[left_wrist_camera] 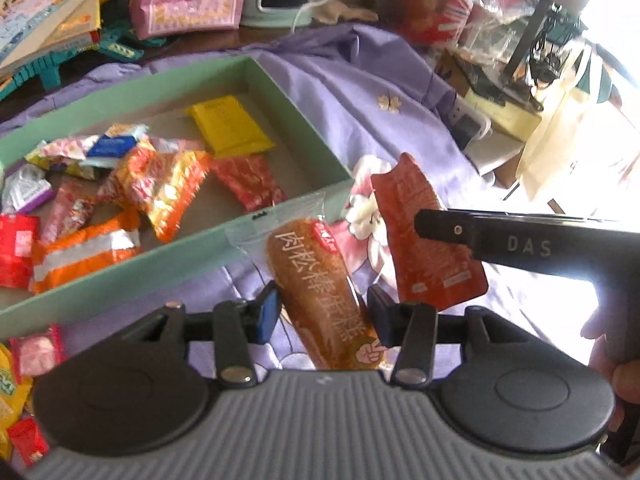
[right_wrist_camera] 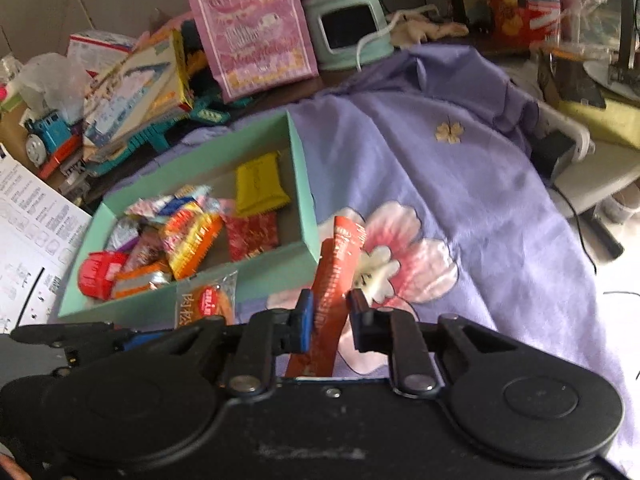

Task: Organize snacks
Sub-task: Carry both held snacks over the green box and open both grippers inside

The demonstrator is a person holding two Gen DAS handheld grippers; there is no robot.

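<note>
Mint-green box point(left_wrist_camera: 316, 152) sat on the left while my left gripper point(left_wrist_camera: 322, 312) clamped the bread packet point(left_wrist_camera: 320, 280) and my right gripper point(right_wrist_camera: 330, 316) pinched the red pouch point(right_wrist_camera: 334, 276), both near its right corner.

Snacks point(left_wrist_camera: 160, 184) in box point(left_wrist_camera: 304, 128), on cloth point(left_wrist_camera: 360, 80)

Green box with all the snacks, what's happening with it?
A person is sorting snacks with a gripper in each hand. The left gripper holds a clear-wrapped brown bread stick. The right gripper holds a flat red-orange packet. Both snacks are outside the shallow mint-green cardboard box, near its front corner above the purple flowered cloth. The box already holds many wrapped snacks.
</note>
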